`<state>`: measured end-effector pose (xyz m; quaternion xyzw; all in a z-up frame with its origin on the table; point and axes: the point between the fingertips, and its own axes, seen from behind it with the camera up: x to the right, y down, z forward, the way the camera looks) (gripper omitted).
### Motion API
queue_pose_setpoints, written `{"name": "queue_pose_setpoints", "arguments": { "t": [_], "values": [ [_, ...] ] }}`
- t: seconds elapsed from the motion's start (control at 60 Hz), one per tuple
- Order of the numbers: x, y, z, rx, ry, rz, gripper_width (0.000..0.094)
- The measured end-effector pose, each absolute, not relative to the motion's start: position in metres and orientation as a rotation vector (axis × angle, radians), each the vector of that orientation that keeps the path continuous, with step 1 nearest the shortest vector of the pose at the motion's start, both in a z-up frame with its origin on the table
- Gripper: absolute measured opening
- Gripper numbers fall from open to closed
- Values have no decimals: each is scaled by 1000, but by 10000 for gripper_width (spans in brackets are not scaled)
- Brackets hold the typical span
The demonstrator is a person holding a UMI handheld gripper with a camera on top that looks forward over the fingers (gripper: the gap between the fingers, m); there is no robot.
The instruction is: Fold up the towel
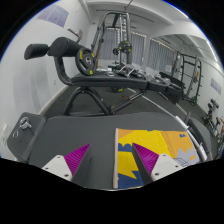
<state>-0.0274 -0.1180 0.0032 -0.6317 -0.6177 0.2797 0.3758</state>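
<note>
Behind everything stood a gym room: a weight bench [105,85] with a barbell rack, a yellow-faced plate [85,62] hung on it, and further frames of exercise equipment [185,75] toward the bright wall. I judged none of that to matter for the job.

Nearer to me lay a broad dark grey surface [60,125], padded-looking and sloping away from my view; I could not tell whether it was a desk top or a mat. On it, just ahead of my fingers and a little toward my right one, lay the towel [150,150], a flat patterned cloth in yellow, blue, orange and white, with its far edge running straight and one corner pointing toward the bench.

Smallest and closest were my own fingers [110,168], whose magenta pads [72,160] showed as two wedges with a clear gap between them, so I held them apart and gripped nothing. The right pad overlapped the towel's near edge in the view, though I could not say it touched.

I took this to be the approach, with no fold begun. The next move, as I judged it, called for lowering onto the near edge or a corner, pinching one layer only, then carrying it across to the opposite edge.
</note>
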Motion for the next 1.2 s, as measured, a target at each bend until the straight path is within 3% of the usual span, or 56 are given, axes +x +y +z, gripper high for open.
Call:
{"name": "queue_pose_setpoints", "arguments": {
  "t": [0.117, 0.2, 0.233, 0.283, 0.3, 0.483, 0.733, 0.833, 0.933, 1.117, 1.167, 1.2],
  "values": [
    [-38, -110, -26, -1671, -1615, 707, 858],
    [-41, -111, -26, -1665, -1600, 759, 719],
    [-41, -107, -26, -1647, -1613, 746, 569],
    [-43, -94, -27, -1619, -1604, 689, 92],
    [-43, -85, -26, -1608, -1591, 652, 30],
    [-38, -116, -14, -1616, -1725, 715, 9],
    [-31, -45, 103, -1599, -1585, 914, 10],
    [-30, 21, 126, -1578, -1529, 902, 22],
    [-30, 81, 109, -1562, -1533, 841, 26],
    [-28, 151, 27, -1607, -1557, 692, 37],
    [-28, 151, 13, -1615, -1579, 668, 154],
    [-27, 155, 8, -1622, -1586, 642, 372]
  ]
}}
